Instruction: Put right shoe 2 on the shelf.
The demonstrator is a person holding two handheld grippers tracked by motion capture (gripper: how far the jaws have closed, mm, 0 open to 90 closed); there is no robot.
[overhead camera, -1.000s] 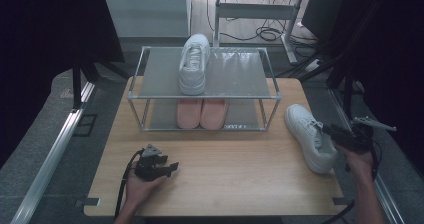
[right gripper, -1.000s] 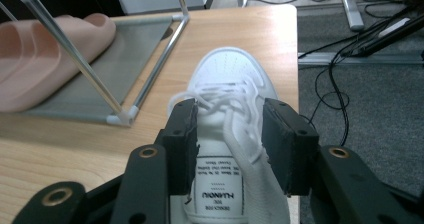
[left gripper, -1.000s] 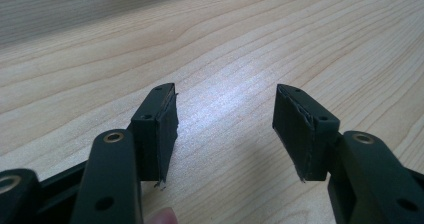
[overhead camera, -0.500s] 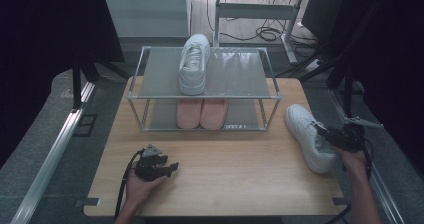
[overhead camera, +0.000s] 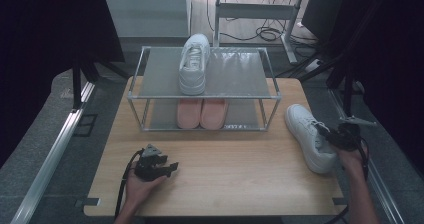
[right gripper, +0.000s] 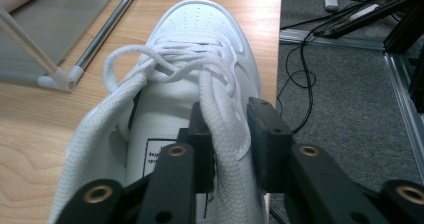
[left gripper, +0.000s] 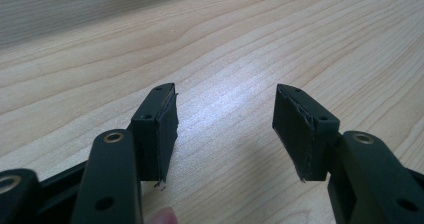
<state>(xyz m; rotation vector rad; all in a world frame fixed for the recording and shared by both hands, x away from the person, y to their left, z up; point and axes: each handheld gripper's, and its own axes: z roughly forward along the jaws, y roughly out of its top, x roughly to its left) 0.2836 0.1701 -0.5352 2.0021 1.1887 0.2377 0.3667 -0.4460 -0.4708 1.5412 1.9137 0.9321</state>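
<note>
A white sneaker [overhead camera: 306, 131] lies on the right end of the wooden table [overhead camera: 240, 179], toe toward the rack. My right gripper [overhead camera: 326, 133] is at its heel opening. In the right gripper view the jaws have just been closing, and the right gripper [right gripper: 227, 119] is now shut on the side wall of the white sneaker [right gripper: 200, 39], whose padded collar is pinched between the pads. My left gripper [overhead camera: 169, 167] rests low on the table at the front left. In its own view the left gripper [left gripper: 225, 109] stands open over bare wood.
A metal two-shelf rack [overhead camera: 200, 98] stands at the back middle of the table. A second white sneaker [overhead camera: 195, 64] sits on its top shelf and a pink pair [overhead camera: 202, 113] on the lower one. The table's right edge runs just beside the held sneaker, with cables on the floor beyond.
My right gripper has sunk slightly onto the sneaker's heel opening and its jaws have closed on the side wall. The left gripper has stayed where it was.
</note>
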